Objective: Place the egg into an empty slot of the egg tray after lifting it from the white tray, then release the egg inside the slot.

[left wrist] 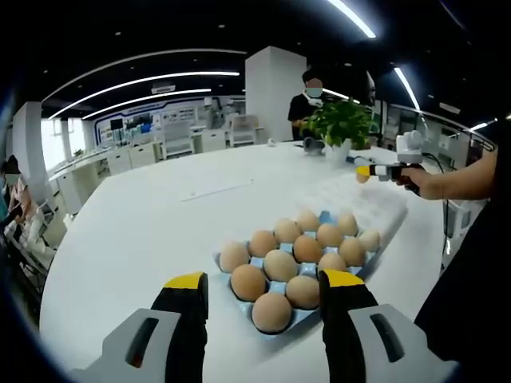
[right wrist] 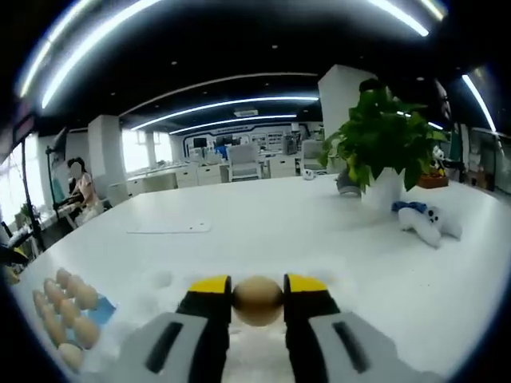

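Right now your right gripper (right wrist: 258, 297) has its yellow-tipped jaws clamped on a brown egg (right wrist: 257, 300), one jaw on each side, held up off the white table (right wrist: 319, 231). Seen from the left gripper view, that same gripper (left wrist: 363, 171) sits at the far right w/ the egg between its tips, your hand (left wrist: 423, 182) on the grip, over the far end of the white tray (left wrist: 375, 203). Your left gripper (left wrist: 265, 283) has jaws apart, nothing between the pads, hanging just short of the near edge of the blue egg tray (left wrist: 326, 217). Tray is packed w/ brown eggs (left wrist: 279, 265) in rows; a bit of bare blue shows at the far end. In the right gripper view the blue tray (right wrist: 102, 311) lies far left, eggs lined along it. Potted plant (right wrist: 379, 148) in a white pot stands on the table to the right, w/ a small white & blue toy (right wrist: 427, 222) lying near it. A sheet of paper (right wrist: 169, 228) lies flat further back. A person (left wrist: 307, 100) stands behind the plant at the table's far side; office desks & ceiling strip lights fill the bkgd.
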Demonstrator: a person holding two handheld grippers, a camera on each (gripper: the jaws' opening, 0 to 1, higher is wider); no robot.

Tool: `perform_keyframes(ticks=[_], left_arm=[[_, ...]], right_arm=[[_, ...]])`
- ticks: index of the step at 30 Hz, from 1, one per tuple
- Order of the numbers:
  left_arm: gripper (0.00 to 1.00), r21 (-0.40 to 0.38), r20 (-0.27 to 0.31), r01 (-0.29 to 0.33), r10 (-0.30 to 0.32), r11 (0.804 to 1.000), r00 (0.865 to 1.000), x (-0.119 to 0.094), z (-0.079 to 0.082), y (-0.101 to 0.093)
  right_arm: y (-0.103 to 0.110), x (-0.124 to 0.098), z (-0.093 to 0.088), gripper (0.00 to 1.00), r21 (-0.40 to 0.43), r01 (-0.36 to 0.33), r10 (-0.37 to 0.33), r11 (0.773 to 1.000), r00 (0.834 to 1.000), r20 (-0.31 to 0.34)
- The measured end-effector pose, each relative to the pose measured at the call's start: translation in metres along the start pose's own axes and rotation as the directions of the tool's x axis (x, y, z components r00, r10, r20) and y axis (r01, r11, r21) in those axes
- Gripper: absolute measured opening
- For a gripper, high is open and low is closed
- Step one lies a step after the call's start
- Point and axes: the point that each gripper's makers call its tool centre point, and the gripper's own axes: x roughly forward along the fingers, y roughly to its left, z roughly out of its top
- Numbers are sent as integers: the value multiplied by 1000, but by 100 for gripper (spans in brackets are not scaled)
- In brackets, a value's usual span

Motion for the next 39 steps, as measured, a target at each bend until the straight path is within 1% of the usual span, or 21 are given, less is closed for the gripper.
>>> perform_keyframes(ticks=[4, 9, 16, 18, 21, 23, 24, 25, 27, 29, 30, 32, 33, 36, 38, 39], left_arm=[[56, -3, 2, -2, 2, 1000, 1000, 0, 0, 1], [56, -5, 0, -2, 2, 1000, 1000, 0, -2, 1], [56, -6, 2, -5, 5, 1000, 1000, 0, -2, 2], [56, -7, 0, -4, 4, 1000, 1000, 0, -2, 1], [56, -6, -2, -2, 2, 1000, 1000, 0, -3, 0], [56, -7, -1, -3, 3, 1000, 1000, -1, -3, 0], [56, -7, -1, -4, 4, 1000, 1000, -1, -2, 0], [56, -7, 1, -5, 5, 1000, 1000, -2, -2, 0], [56, -7, -1, -8, 8, 1000, 1000, -2, -3, 1], [56, -7, -2, -9, 9, 1000, 1000, -3, -3, 2], [56, -10, -2, -9, 9, 1000, 1000, -3, -3, 2], [56, -10, -2, -9, 9, 1000, 1000, -3, -3, 1], [56, -9, -3, -9, 9, 1000, 1000, -3, -3, 1], [56, -11, -1, -7, 7, 1000, 1000, -3, -3, 0], [56, -10, -2, -7, 7, 1000, 1000, -3, -3, 0], [56, -10, 1, -7, 7, 1000, 1000, -4, -3, 0]], right_arm=[[15, 1, 1, 25, -1, -37, 37, 999, 999, 5], [31, 4, 0, 25, -23, -87, 87, 996, 996, -1], [54, 6, -4, 25, -26, -155, 154, 988, 988, -15], [64, 7, -6, 25, -34, -181, 181, 983, 983, -21], [83, 7, -10, 25, -39, -239, 237, 970, 971, -39], [92, 7, -12, 25, -45, -255, 253, 966, 967, -38], [99, 7, -15, 25, -37, -281, 279, 959, 959, -49], [102, 7, -15, 25, -36, -285, 283, 958, 958, -50], [115, 5, -18, 25, -43, -321, 318, 946, 946, -64], [123, 4, -20, 25, -47, -338, 334, 940, 940, -63], [129, 2, -23, 25, -44, -358, 355, 933, 932, -76], [136, 1, -24, 25, -55, -374, 370, 926, 926, -76], [143, -1, -27, 25, -54, -399, 394, 915, 915, -89], [155, -3, -30, 25, -65, -430, 422, 901, 901, -102], [160, -3, -32, 25, -69, -439, 431, 896, 896, -107], [162, -3, -33, 25, -68, -449, 440, 891, 891, -111]])
